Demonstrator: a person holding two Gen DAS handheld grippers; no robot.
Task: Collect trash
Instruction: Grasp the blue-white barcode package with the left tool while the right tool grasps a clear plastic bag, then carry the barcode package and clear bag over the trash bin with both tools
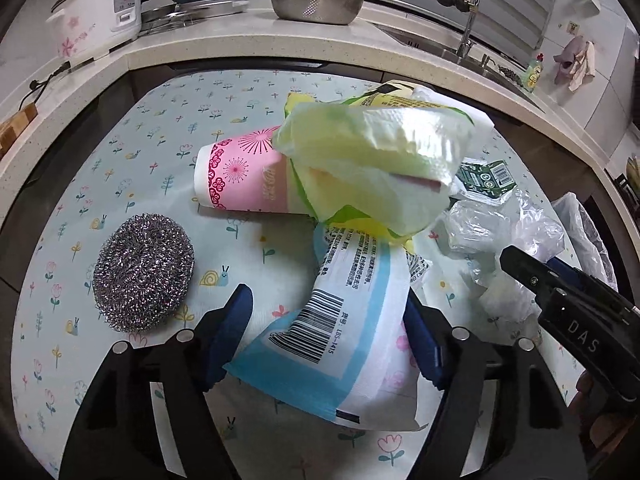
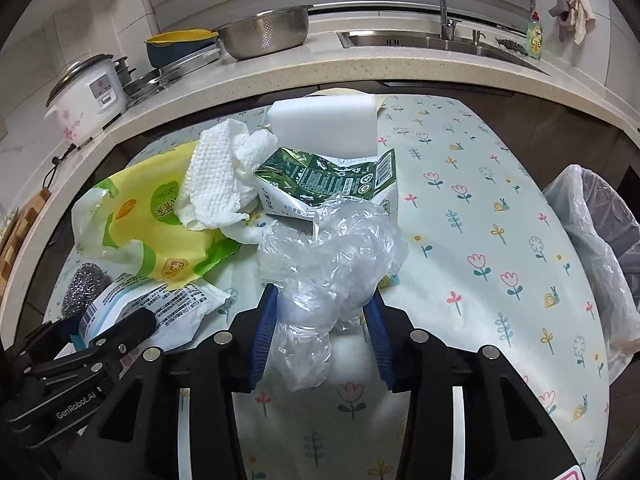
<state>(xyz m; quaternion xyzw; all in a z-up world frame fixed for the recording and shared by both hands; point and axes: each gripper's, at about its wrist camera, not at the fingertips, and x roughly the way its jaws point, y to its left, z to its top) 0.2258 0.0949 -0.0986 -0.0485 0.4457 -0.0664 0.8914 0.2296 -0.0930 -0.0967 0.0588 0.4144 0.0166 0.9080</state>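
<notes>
Left wrist view: I am bracketing the blue-and-white wrapper [image 1: 340,332] with my left tool [image 1: 326,328]. The right pad is touching the wrapper's edge; the left pad is standing just clear of it, so the jaws are partly apart and not yet clamping. The wrapper is thin printed film, light, limp and slick, lying creased on the table [image 1: 120,152]. I am judging that the best hold is across the barcode end, where the film folds double and gives the pads bulk. Beyond it the yellow-green packet [image 1: 372,160], also soft film, is lying over a pink paper cup [image 1: 240,176] that rests on its side; the cup is light and would crush easily. The steel scourer [image 1: 142,272] is sitting well to the left, springy and coarse. It looks like a utensil rather than trash.

Right wrist view: my right tool [image 2: 320,332] is standing around the clear plastic bag [image 2: 328,264]. The left pad is meeting the crumpled film; the right pad shows a gap, so I cannot tell whether the bag is truly gripped. The bag is nearly weightless, slippery and compressible, and I am judging that the bunched neck offers the firmest hold. Behind it are lying a flattened green carton [image 2: 332,180], stiff card, and crumpled white paper towel [image 2: 224,176], soft and dimpled. The lined bin [image 2: 592,240] is waiting at the right, beside the table.
</notes>
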